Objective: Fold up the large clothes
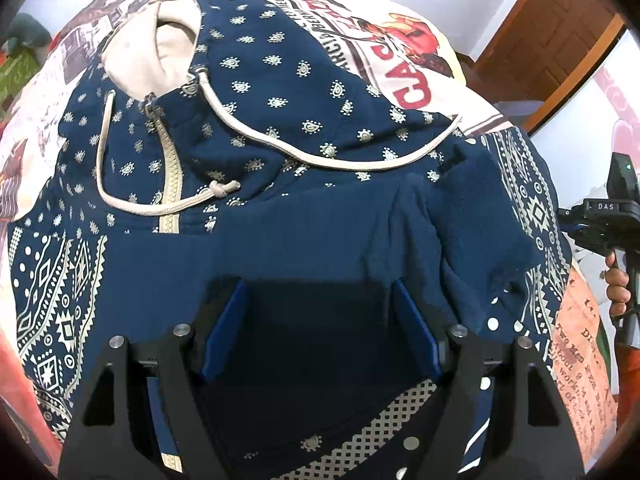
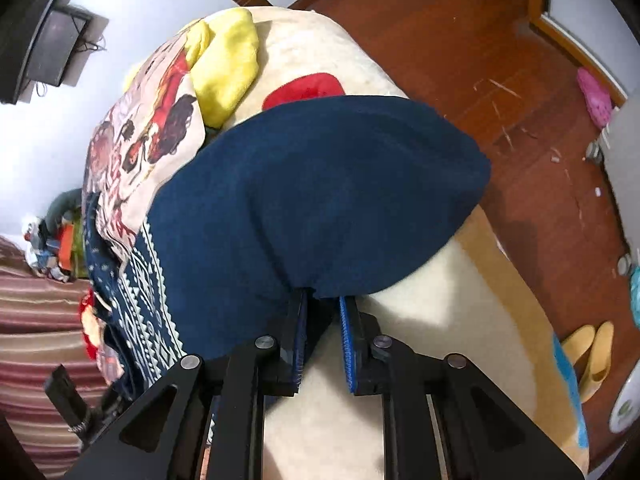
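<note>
A navy hoodie (image 1: 280, 128) with cream paisley print, a cream-lined hood, a zip and a long cream drawstring (image 1: 256, 136) lies spread on the bed. Part of it is folded over, showing its plain blue inside (image 1: 460, 216). My left gripper (image 1: 316, 286) points down onto the plain blue cloth, its blue pads wide apart, and no fold is pinched between them. My right gripper (image 2: 322, 300) is shut on an edge of the hoodie's plain blue cloth (image 2: 320, 184), which billows up ahead of it over the bed's corner.
A printed bedcover (image 1: 404, 68) lies under the hoodie. A cream blanket (image 2: 420, 312), yellow cloth (image 2: 228, 64) and a red patch (image 2: 304, 88) are on the bed. Wooden floor (image 2: 500, 80) and yellow slippers (image 2: 592, 356) lie to the right. A hand (image 1: 616, 280) holds the right gripper's handle.
</note>
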### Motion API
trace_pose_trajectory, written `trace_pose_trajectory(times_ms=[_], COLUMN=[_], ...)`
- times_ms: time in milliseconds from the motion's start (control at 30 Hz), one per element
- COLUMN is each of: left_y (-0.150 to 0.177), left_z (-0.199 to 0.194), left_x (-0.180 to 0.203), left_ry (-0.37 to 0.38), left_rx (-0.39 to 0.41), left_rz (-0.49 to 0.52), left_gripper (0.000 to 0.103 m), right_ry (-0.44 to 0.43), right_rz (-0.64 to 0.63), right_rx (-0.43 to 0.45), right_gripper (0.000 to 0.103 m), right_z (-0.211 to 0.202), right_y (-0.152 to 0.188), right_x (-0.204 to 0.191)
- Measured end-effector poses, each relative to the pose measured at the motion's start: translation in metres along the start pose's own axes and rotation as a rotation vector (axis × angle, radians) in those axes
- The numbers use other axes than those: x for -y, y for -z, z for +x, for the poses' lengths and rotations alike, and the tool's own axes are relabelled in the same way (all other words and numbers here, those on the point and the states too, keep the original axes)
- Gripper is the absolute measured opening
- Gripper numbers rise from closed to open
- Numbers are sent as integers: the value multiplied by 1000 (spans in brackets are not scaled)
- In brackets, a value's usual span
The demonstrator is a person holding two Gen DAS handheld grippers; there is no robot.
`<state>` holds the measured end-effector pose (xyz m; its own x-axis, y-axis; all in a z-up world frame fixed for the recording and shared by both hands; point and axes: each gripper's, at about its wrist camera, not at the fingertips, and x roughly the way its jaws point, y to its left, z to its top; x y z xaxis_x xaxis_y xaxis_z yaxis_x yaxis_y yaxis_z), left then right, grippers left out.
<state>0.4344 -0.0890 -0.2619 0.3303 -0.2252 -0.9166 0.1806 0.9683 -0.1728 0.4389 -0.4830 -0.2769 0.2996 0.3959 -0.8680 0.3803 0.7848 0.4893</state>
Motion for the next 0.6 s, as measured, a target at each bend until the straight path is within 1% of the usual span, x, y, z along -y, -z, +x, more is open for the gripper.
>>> trace_pose_trajectory(times_ms=[67,133,200,267,333,467,600], left_y=[2,5,9,13,16,18,23], left_z=[-4,-9,-16,-26,-38,-61,-80], left_x=[-3,-5,-8,-11,-15,-25,-37], left_ry=[3,3,-3,-13,-24,-31,-26], left_rx=[5,11,21,36,59,103,134], left_rz=[-11,-16,-11,-3,1,-13,-37], left_gripper=[74,74,74,74,74,74,74], right_ry=[-18,-14,0,-12,-40,-48,-125], right_rz=[-6,-23,-69,-102,-132,-253,-340], right_rx=[9,31,67,101,125,198,212], right_gripper=[12,12,11,11,11,11,11], right_z=[-1,-4,-9,-17,-25,-47,-60], right_y=[-1,1,4,5,7,18,37], right_x=[0,-5,-18,-31,-48,-93,-138])
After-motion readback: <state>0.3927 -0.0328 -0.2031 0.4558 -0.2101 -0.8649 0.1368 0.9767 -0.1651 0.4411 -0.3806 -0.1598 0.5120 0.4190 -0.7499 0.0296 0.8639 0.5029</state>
